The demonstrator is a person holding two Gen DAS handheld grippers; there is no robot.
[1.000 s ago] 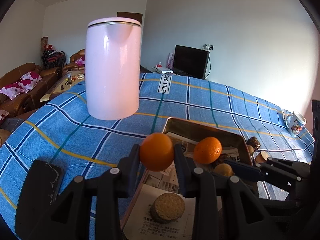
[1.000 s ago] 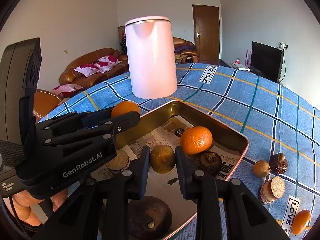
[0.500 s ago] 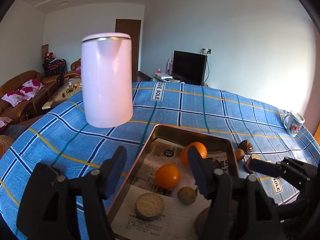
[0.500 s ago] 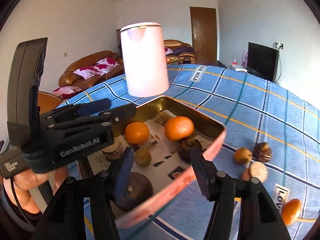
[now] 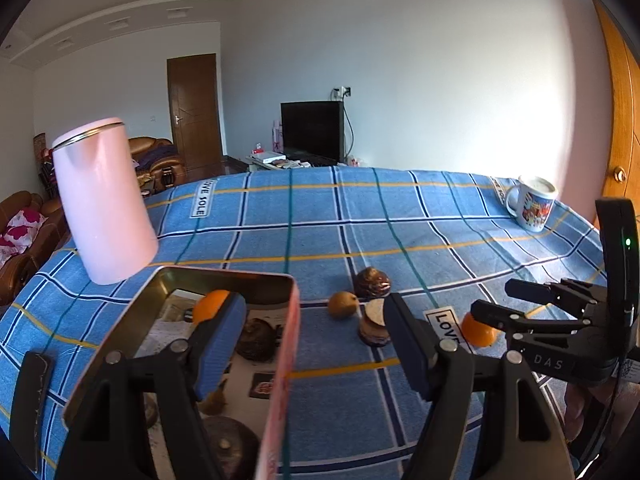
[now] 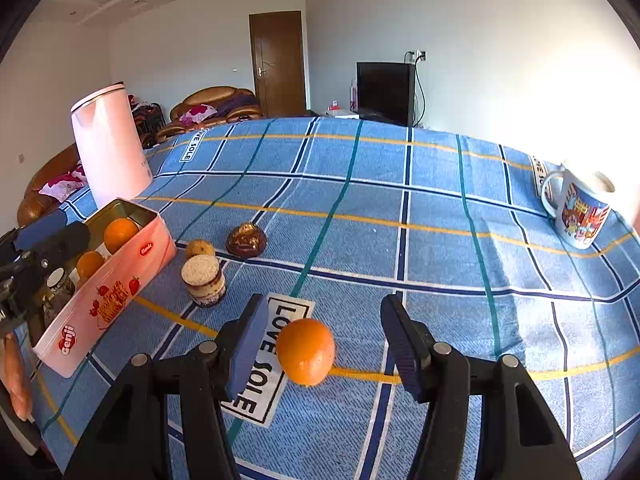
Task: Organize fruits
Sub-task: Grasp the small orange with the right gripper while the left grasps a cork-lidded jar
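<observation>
My left gripper (image 5: 312,332) hangs over the right rim of the pink tin (image 5: 290,320), its jaws opening with nothing between them. An orange (image 5: 212,304) and dark fruits lie inside the tin on newspaper. In the right wrist view two oranges (image 6: 120,234) show in the tin (image 6: 112,292). My right gripper (image 6: 322,328) stands open around a loose orange (image 6: 306,351) on the blue cloth, and neither pad touches it. The left wrist view shows that orange (image 5: 478,330) under the right gripper (image 5: 504,304).
Between the tin and the loose orange sit a cork-lidded jar (image 6: 204,280), a small brown fruit (image 6: 199,248) and a dark round fruit (image 6: 246,239). A pink kettle (image 6: 110,152) stands behind the tin. A printed mug (image 6: 580,212) is at the far right.
The left gripper let its orange go into the tin and the right released a brown fruit there. Both opened and swung right; the right now straddles the loose orange.
</observation>
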